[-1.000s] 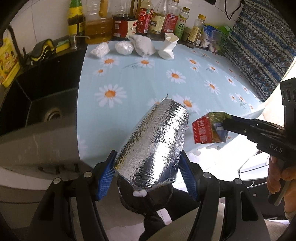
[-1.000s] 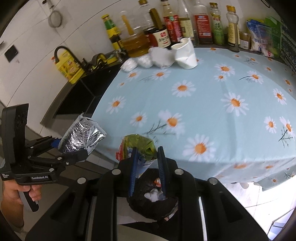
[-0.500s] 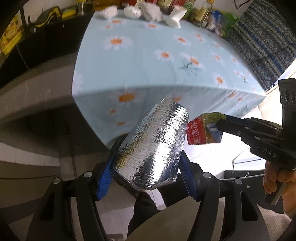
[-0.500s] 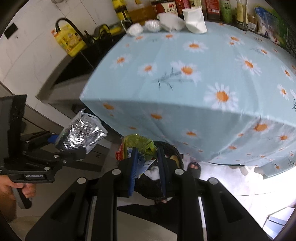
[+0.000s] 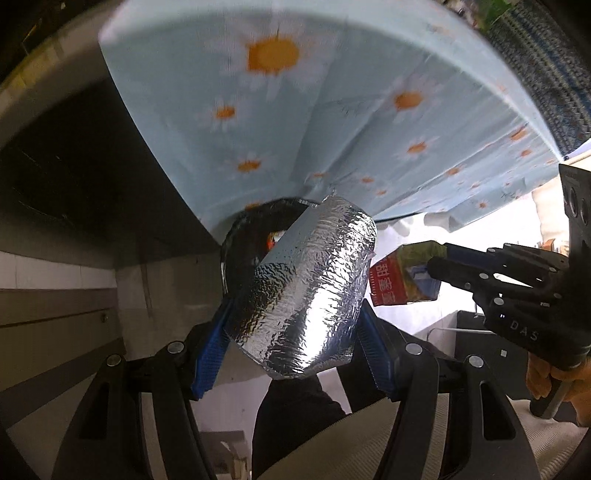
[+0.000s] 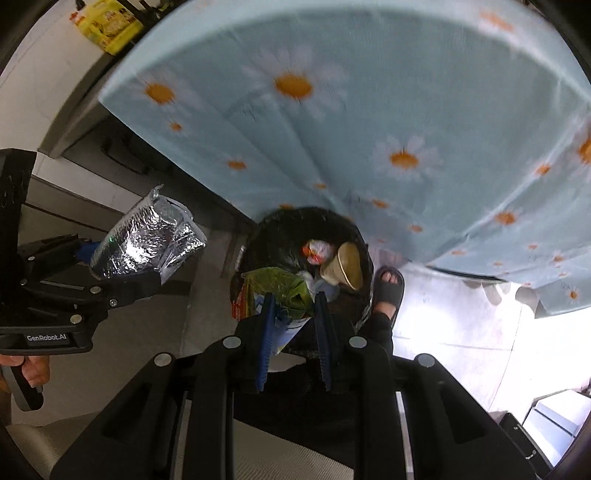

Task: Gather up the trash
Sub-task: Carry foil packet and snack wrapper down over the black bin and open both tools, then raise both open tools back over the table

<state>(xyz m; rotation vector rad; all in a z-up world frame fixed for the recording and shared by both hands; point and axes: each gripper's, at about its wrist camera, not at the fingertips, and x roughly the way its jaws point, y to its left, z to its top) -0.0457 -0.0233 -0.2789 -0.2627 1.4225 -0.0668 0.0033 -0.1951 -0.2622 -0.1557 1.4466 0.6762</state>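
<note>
My left gripper (image 5: 291,332) is shut on a crinkled silver foil bag (image 5: 306,288), its blue pads pressing both sides. From the right wrist view that foil bag (image 6: 147,236) hangs at the left, beside the bin. My right gripper (image 6: 293,295) is shut on a crumpled red and green snack packet (image 6: 275,288); the left wrist view shows this snack packet (image 5: 399,277) at the right. Just beneath both stands a black-lined trash bin (image 6: 280,229) under the table's edge, with a paper cup (image 6: 343,266) and a red and white wrapper (image 6: 316,251) inside. The foil hides most of the bin (image 5: 251,236) from the left camera.
A light blue daisy tablecloth (image 6: 369,110) hangs over the table edge right behind the bin. A person's foot in a dark sandal (image 6: 388,288) rests at the bin's right. A yellow packet (image 6: 110,26) lies on the counter at upper left. Pale floor tiles (image 6: 461,314) spread to the right.
Both grippers have dropped from above the tabletop to below its edge and tipped downward. The bottles and tabletop have left view; the open bin now shows under both held pieces.
</note>
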